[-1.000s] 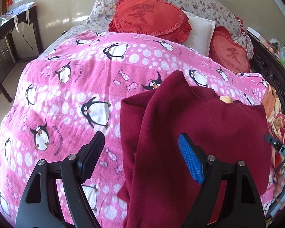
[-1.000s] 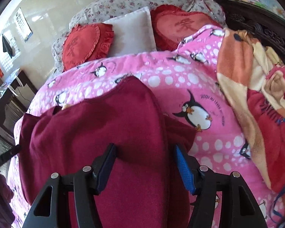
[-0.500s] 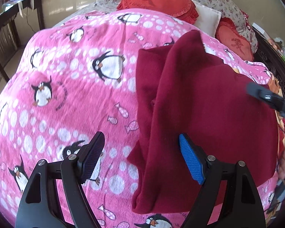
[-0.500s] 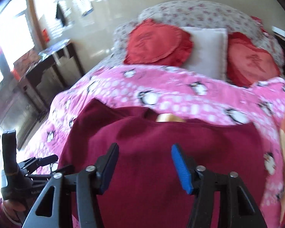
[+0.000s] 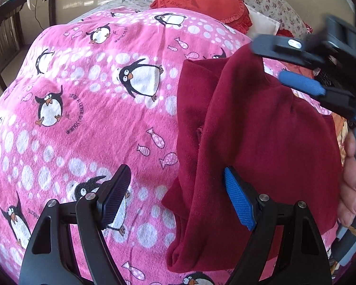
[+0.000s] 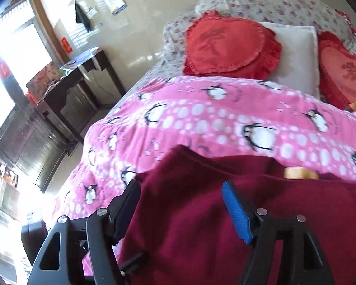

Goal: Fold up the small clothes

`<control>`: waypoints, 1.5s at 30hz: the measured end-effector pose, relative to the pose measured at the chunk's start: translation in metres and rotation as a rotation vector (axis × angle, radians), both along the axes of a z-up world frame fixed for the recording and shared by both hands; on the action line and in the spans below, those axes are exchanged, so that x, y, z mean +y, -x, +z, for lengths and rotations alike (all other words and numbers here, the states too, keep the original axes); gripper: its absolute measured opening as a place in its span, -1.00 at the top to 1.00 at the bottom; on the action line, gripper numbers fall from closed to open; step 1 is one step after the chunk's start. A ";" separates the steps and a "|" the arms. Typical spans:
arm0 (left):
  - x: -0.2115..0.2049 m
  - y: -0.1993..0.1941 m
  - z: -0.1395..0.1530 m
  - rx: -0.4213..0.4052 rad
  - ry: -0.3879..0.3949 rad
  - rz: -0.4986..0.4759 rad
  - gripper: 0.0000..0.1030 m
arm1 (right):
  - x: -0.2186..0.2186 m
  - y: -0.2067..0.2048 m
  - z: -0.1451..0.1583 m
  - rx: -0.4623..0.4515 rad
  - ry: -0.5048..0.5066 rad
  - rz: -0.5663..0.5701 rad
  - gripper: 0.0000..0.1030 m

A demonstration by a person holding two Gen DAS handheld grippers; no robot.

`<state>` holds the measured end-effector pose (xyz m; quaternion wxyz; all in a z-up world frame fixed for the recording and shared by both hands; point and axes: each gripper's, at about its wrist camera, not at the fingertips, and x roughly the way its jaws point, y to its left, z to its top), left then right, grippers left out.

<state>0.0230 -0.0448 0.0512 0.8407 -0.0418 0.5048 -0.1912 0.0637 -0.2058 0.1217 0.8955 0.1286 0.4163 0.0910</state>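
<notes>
On top of the pink penguin blanket (image 5: 87, 109) lies the dark red garment (image 5: 261, 142), partly folded, 1 side flap doubled over the body, and that is what the 2 claws are working on. Left gripper (image 5: 175, 199) hangs low over the near hem with its jaws spread wide, gripping nothing; 1 pad over blanket, the blue pad over cloth. Right gripper (image 6: 181, 205) is spread wide too, over the far part of the garment near the collar, nothing pinched. From the left view you can see that right gripper (image 5: 294, 66) reaching across the top edge. Cloth looks soft, fleecy and light, I'd say, limp enough to sag and slide on itself, not fragile at all. Best hold, in my judgement, is a corner or hem edge where 2 layers meet, pinched through both so the fold does not slip. Red heart cushions (image 6: 230, 49) sit well apart by the headboard.
</notes>
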 end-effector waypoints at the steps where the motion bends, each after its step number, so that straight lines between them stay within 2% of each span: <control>1: 0.000 0.000 0.000 -0.002 0.001 0.000 -0.58 | 0.008 -0.008 -0.002 0.014 0.014 0.001 -0.34; 5: 0.004 0.003 0.000 -0.007 0.003 0.001 -0.58 | 0.020 -0.033 -0.021 0.088 0.061 -0.036 -0.31; 8: 0.006 0.006 0.001 -0.016 0.004 -0.004 -0.58 | 0.016 -0.044 -0.032 0.117 0.090 -0.076 0.55; 9: 0.007 0.006 0.002 -0.017 0.005 -0.006 -0.58 | 0.014 -0.045 -0.032 0.112 0.084 -0.078 0.65; 12: 0.011 0.005 0.001 -0.012 0.014 -0.008 -0.58 | 0.013 -0.045 -0.025 0.085 0.076 -0.064 0.77; 16: 0.013 0.004 0.000 -0.009 0.012 -0.003 -0.58 | 0.023 -0.050 -0.020 0.055 0.068 -0.041 0.78; 20: 0.011 0.001 -0.001 -0.006 0.008 0.006 -0.58 | 0.032 -0.059 -0.032 0.066 0.095 -0.015 0.78; 22: 0.009 -0.001 -0.001 0.003 0.011 0.009 -0.58 | 0.026 -0.062 -0.037 0.067 0.062 -0.017 0.78; 23: 0.010 -0.002 -0.001 0.006 0.014 0.008 -0.57 | 0.021 -0.059 -0.034 0.067 0.031 -0.017 0.77; 25: 0.012 -0.002 -0.002 0.010 0.024 0.006 -0.57 | 0.011 -0.049 -0.024 0.058 -0.035 -0.011 0.53; 26: 0.015 0.000 -0.001 0.012 0.033 0.004 -0.58 | 0.008 -0.043 -0.020 0.052 -0.062 -0.004 0.05; 27: 0.019 0.002 -0.001 0.012 0.046 0.004 -0.58 | 0.005 -0.034 -0.015 0.041 -0.091 0.004 -0.33; 28: 0.023 0.004 0.000 0.011 0.059 0.007 -0.57 | 0.004 -0.026 -0.010 0.031 -0.092 0.010 -0.41; 32: 0.040 0.013 0.000 0.022 0.127 0.021 -0.57 | 0.015 -0.006 -0.004 0.031 -0.022 0.049 -0.41; 34: 0.045 0.017 -0.001 0.025 0.148 0.023 -0.57 | 0.027 -0.005 -0.008 0.061 0.031 0.062 -0.45; 42: 0.043 0.020 -0.013 0.051 0.164 0.009 -0.58 | 0.081 -0.031 -0.047 0.140 0.366 0.060 -0.50; 45: 0.042 0.019 -0.014 0.046 0.168 0.005 -0.58 | 0.086 -0.036 -0.055 0.113 0.408 0.036 -0.59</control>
